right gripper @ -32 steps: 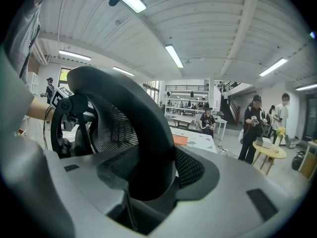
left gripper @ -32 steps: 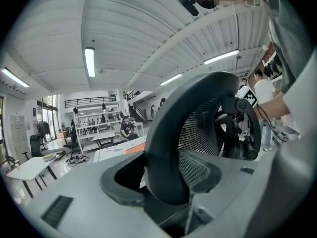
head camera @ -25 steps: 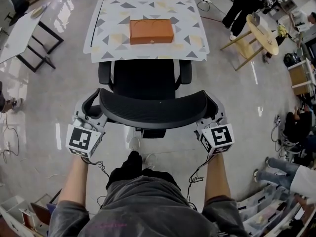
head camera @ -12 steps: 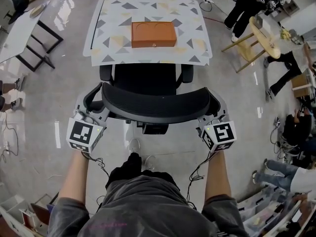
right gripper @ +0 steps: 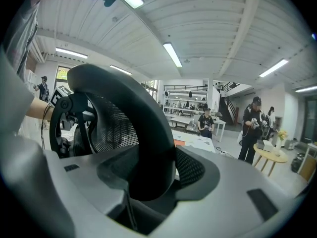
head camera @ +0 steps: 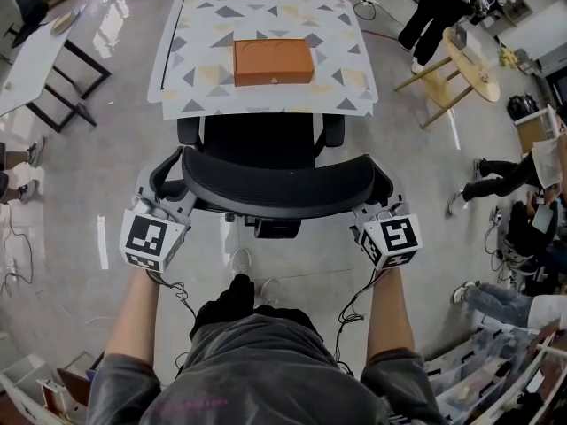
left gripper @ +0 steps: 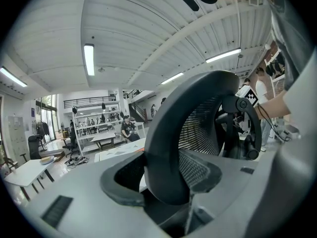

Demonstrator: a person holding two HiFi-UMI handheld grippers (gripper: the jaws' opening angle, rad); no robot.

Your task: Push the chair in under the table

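The black mesh office chair (head camera: 282, 184) stands with its seat (head camera: 259, 142) partly under the near edge of the table (head camera: 199, 96), which has a triangle-patterned top. My left gripper (head camera: 170, 195) is shut on the left end of the backrest rim, my right gripper (head camera: 383, 200) on the right end. In the left gripper view the curved backrest rim (left gripper: 198, 128) passes between the jaws of the left gripper (left gripper: 163, 192). The right gripper view shows the same rim (right gripper: 133, 128) clamped in the right gripper (right gripper: 148, 182). The chair's base is hidden beneath the seat.
An orange box (head camera: 273, 60) lies on the table's middle. A white side table (head camera: 35, 56) stands at the far left, a round wooden stool-table (head camera: 469, 60) at the far right. People (head camera: 434, 7) stand and sit along the right side. Cables lie on the floor.
The chair and both grippers have moved a little toward the table, so the seat sits further under its edge. People at the right have shifted.
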